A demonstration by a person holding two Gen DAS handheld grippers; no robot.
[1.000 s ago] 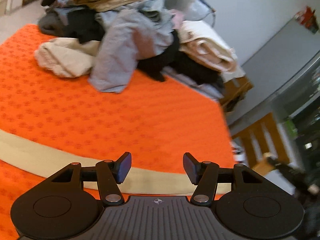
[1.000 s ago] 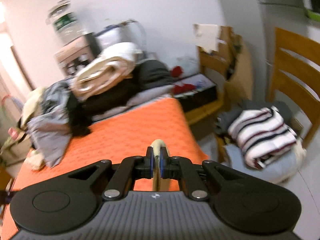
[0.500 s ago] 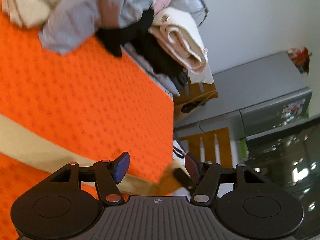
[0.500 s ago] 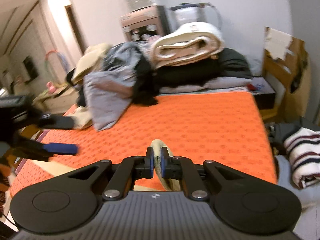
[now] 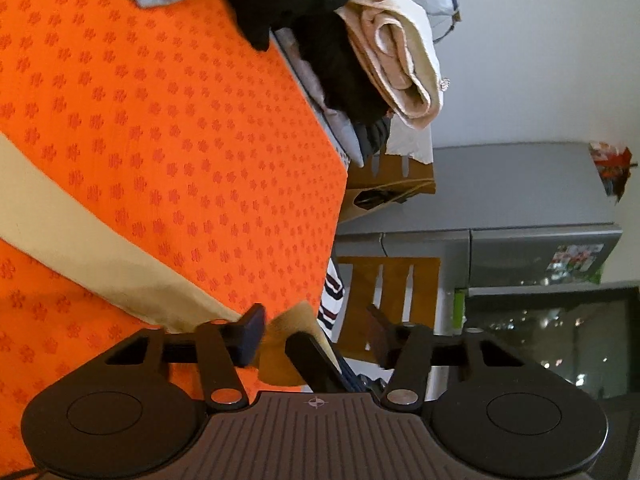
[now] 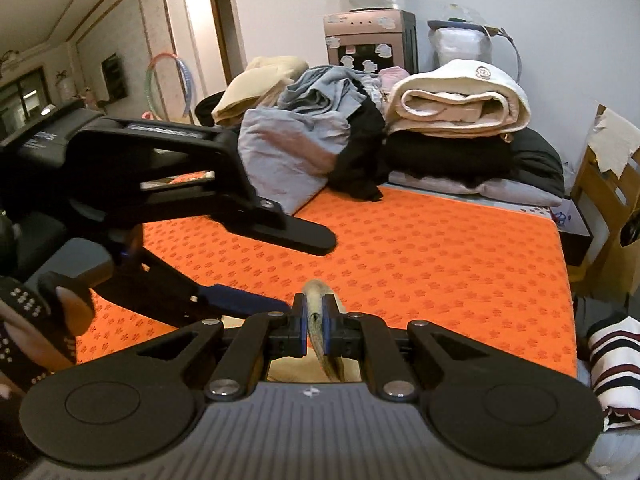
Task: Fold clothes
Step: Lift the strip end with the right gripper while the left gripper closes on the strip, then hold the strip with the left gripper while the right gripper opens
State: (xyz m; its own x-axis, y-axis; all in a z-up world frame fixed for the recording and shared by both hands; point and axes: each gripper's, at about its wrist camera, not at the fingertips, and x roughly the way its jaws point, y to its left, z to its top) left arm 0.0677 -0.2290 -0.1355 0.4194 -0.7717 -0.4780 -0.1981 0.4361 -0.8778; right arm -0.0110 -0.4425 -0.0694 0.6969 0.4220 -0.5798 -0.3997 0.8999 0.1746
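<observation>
Beige cloth pinched in the right gripper (image 6: 316, 326) at the near edge of the orange bed cover (image 6: 420, 248).
Its jaws are clamped together on a bunched fold of the beige garment (image 5: 80, 236), which stretches as a pale band across the near part of the cover towards the left. The left gripper (image 5: 316, 334) comes in just beside it, jaws closing with the garment's end and the right gripper's tip between them, pads not yet pressing. At the far edge lies a heap of unfolded clothes (image 6: 308, 136) next to a rolled cream blanket (image 6: 460, 100). Off the right edge, a striped sweater (image 6: 612, 364) rests by a wooden chair (image 5: 384, 304).
</observation>
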